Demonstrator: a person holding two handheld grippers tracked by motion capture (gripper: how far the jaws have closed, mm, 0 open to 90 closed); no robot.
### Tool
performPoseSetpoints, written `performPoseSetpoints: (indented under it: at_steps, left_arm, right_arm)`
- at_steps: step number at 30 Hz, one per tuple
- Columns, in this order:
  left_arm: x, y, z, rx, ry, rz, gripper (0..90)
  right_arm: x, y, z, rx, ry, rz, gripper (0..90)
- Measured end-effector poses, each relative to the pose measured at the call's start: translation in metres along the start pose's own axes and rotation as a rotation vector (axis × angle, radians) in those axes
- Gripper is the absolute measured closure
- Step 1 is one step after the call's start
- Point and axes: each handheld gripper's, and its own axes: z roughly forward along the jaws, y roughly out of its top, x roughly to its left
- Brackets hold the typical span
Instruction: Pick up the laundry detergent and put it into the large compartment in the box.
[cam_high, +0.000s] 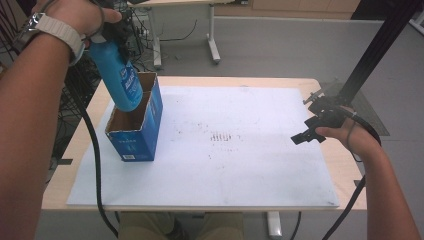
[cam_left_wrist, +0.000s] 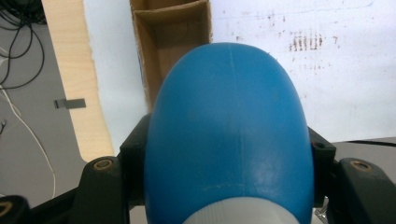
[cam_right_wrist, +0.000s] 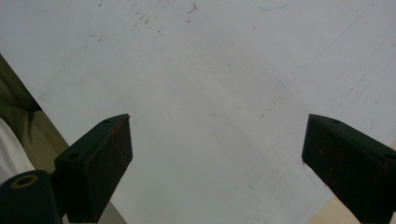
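High view: your left gripper (cam_high: 111, 35) pinches a blue bottle (cam_high: 118, 75) over the box (cam_high: 134, 131); lower it straight in. Right gripper (cam_high: 311, 131) spread, idle.

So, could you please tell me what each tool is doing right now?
Left tool: closed on the blue bottle, above the box.
Right tool: open, empty.

text: none you can read | blue bottle (cam_high: 120, 75): label print too blurred for you | blue carton (cam_high: 136, 131), counter's left edge: front print too small
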Motion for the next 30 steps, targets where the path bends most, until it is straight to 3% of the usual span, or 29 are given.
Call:
performPoseSetpoints:
  at_steps: [15,30]
  left_arm:
    - [0.015,0.004,0.015,0.0,0.002,-0.033,38.5]
    - [0.021,0.01,0.03,0.011,0.009,-0.044,38.5]
  right_arm:
    - [-0.002,-0.002,0.0,0.0,0.0,0.006,8.4]
    - [-0.003,-0.002,0.003,0.002,0.004,0.01,8.4]
